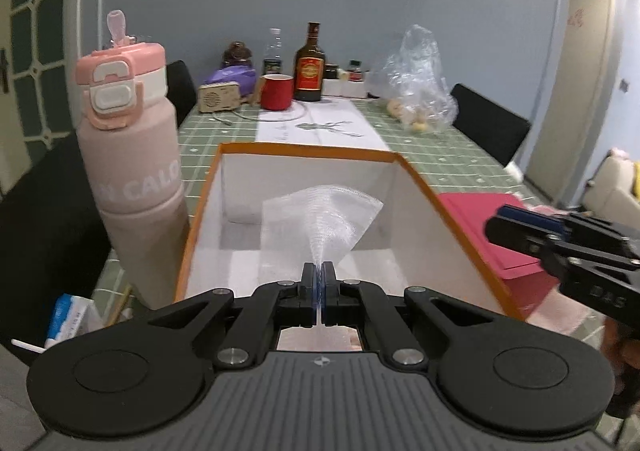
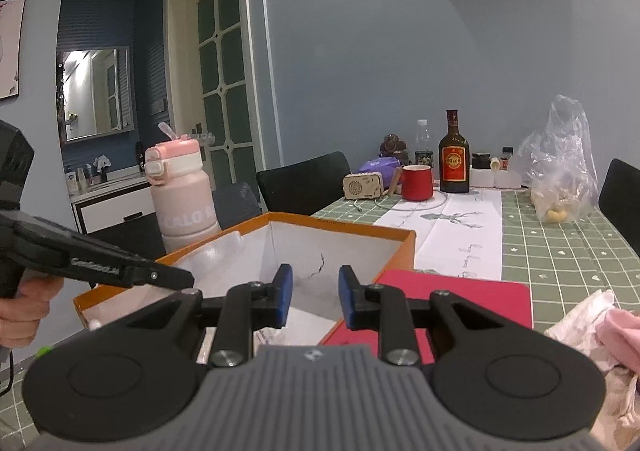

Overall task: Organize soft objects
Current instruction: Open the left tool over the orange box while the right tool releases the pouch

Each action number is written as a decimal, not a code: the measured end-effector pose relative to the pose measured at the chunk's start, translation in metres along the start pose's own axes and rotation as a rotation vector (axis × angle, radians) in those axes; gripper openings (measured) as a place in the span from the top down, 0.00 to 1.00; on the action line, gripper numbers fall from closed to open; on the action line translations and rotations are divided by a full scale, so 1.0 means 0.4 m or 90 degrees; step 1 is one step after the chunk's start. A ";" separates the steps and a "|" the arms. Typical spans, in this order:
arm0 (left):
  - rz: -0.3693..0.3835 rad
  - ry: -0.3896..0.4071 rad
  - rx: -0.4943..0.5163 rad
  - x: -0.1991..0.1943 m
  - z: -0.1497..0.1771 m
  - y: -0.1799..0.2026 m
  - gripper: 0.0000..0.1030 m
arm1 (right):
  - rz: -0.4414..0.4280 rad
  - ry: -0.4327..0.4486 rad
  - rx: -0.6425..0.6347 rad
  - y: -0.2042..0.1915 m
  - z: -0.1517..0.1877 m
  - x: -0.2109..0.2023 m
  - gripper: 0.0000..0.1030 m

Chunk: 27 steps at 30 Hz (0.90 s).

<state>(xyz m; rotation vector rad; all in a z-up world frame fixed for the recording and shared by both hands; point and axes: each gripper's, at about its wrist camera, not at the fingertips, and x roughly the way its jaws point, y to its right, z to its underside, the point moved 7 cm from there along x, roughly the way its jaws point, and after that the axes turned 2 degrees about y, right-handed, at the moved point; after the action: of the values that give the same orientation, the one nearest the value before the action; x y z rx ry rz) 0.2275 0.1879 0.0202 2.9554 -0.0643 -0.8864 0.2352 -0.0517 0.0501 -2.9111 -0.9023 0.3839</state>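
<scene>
Left gripper (image 1: 319, 271) poised over the near edge of the open orange-rimmed white cardboard box (image 1: 440, 219), fingers pressed together and pinching 1 corner of a sheer white mesh cloth (image 1: 324, 219); cloth fanned out forward from the pinch, hanging inside the box above its white floor

Right gripper (image 2: 314, 291) with blue-padded fingers spread apart, nothing between them, aimed at the near right corner of the same box; seen from the left wrist, entering from the right beside the box's right wall

Flat red lid-like board (image 2: 460, 299) just beside the box on the right, on the green checked worktop (image 2: 560, 251). Crumpled pink and white soft fabric (image 2: 600, 327) near the right edge of the worktop, apart from both grippers

Tall pink water bottle with flip cap (image 1: 128, 155) upright just left of the box. Further back: red mug (image 1: 276, 91), dark glass bottle with red label (image 1: 310, 67), small beige speaker box (image 1: 219, 97), clear plastic bag holding pale round items (image 1: 416, 79), and a white paper runner with ink drawing (image 1: 320, 127) along the middle of the worktop

Person's hand (image 2: 20, 307) gripping the left gripper's handle at the left edge of the right wrist view
</scene>
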 end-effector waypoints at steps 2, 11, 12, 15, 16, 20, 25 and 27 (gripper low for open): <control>-0.037 0.002 0.008 0.003 0.001 -0.007 0.98 | 0.002 0.000 -0.001 0.002 0.005 -0.003 0.75; -0.146 0.029 0.039 -0.012 -0.015 -0.028 0.92 | 0.003 -0.012 0.021 0.022 0.033 0.004 0.75; -0.156 0.044 0.044 -0.016 -0.017 -0.029 0.91 | 0.004 -0.012 0.024 0.026 0.036 0.003 0.75; -0.190 0.073 0.053 -0.024 -0.020 -0.032 0.78 | 0.001 -0.019 0.040 0.036 0.043 0.003 0.75; -0.190 0.078 0.048 -0.027 -0.019 -0.035 0.63 | 0.002 -0.019 0.041 0.038 0.044 0.003 0.75; -0.161 0.130 0.000 -0.050 -0.032 -0.050 0.10 | 0.012 -0.014 0.036 0.045 0.041 -0.006 0.75; -0.186 0.166 0.002 -0.074 -0.050 -0.053 0.06 | 0.012 -0.005 0.039 0.050 0.034 -0.018 0.71; -0.174 0.169 0.005 -0.077 -0.055 -0.049 0.06 | 0.011 0.000 0.040 0.050 0.032 -0.023 0.69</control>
<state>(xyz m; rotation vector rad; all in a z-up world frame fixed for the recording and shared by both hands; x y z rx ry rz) 0.2144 0.2099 0.0541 3.1069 0.3560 -0.5057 0.2357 -0.0734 0.0369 -2.8636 -0.8497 0.4063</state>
